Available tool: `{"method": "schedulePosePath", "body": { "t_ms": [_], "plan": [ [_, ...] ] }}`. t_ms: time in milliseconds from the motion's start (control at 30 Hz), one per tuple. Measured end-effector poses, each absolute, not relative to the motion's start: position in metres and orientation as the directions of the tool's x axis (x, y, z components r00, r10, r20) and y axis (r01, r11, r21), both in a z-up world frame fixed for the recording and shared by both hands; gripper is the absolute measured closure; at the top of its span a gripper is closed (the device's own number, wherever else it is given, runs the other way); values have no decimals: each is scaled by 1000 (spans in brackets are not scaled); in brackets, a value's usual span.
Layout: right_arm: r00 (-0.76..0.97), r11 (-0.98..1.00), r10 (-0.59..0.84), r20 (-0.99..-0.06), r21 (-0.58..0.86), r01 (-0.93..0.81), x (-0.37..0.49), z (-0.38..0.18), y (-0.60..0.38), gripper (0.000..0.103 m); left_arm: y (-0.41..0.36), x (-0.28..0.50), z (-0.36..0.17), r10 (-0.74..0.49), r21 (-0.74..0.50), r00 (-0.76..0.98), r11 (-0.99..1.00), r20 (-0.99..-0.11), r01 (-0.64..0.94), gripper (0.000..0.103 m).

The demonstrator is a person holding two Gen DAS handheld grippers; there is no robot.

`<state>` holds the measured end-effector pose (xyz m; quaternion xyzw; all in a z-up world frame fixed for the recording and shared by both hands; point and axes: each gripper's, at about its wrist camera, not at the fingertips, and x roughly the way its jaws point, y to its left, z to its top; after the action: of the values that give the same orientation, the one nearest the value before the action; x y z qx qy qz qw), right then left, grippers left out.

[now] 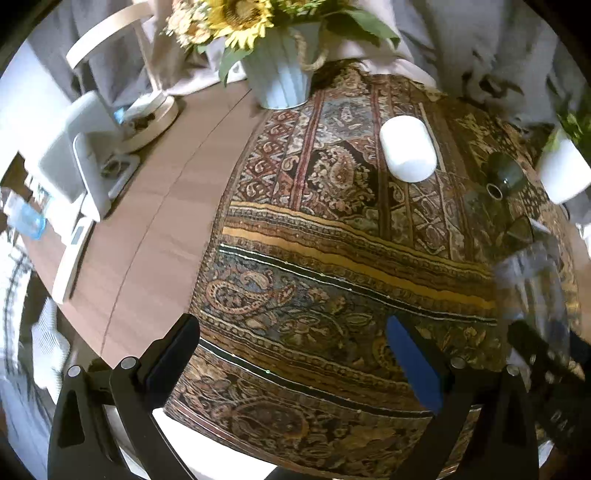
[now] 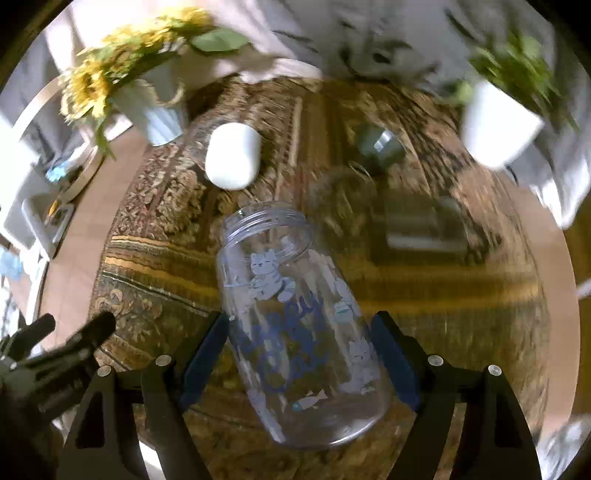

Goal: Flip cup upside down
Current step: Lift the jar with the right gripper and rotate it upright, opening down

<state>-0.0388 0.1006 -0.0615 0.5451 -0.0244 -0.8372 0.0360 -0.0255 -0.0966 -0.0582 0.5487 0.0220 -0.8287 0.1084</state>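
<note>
Patterned paisley cloth covers most of our wooden table. Our right gripper clamps a clear plastic cup between its blue pads, tilted with its threaded mouth pointing away from us and nothing inside. It carries printed cartoon cats, fish and blue lettering we cannot read. Our left gripper hangs wide open and holds nothing. Beyond stand a white jar and a white vase holding sunflowers.
</note>
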Motion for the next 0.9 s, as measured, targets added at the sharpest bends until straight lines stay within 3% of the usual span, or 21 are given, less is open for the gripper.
{"method": "schedulePosePath", "body": {
  "t_ms": [467,700,800,900],
  "plan": [
    [-358,-968,-113,-927,185,-171,-15,-118,103,23,-95,-22,-72,-157,124,-342,-985,-926,116,0],
    [-363,-965,-117,-925,192,-179,-14,-114,106,21,-98,-18,-72,-146,103,-334,-984,-931,143,0],
    [-399,-973,-80,-914,159,-169,-12,-98,108,11,-96,-16,-67,-130,83,-339,-985,-932,148,0],
    [-430,-975,-78,-900,158,-153,-9,-78,112,11,-92,-12,-56,-89,37,-359,-988,-929,149,0]
  ]
}}
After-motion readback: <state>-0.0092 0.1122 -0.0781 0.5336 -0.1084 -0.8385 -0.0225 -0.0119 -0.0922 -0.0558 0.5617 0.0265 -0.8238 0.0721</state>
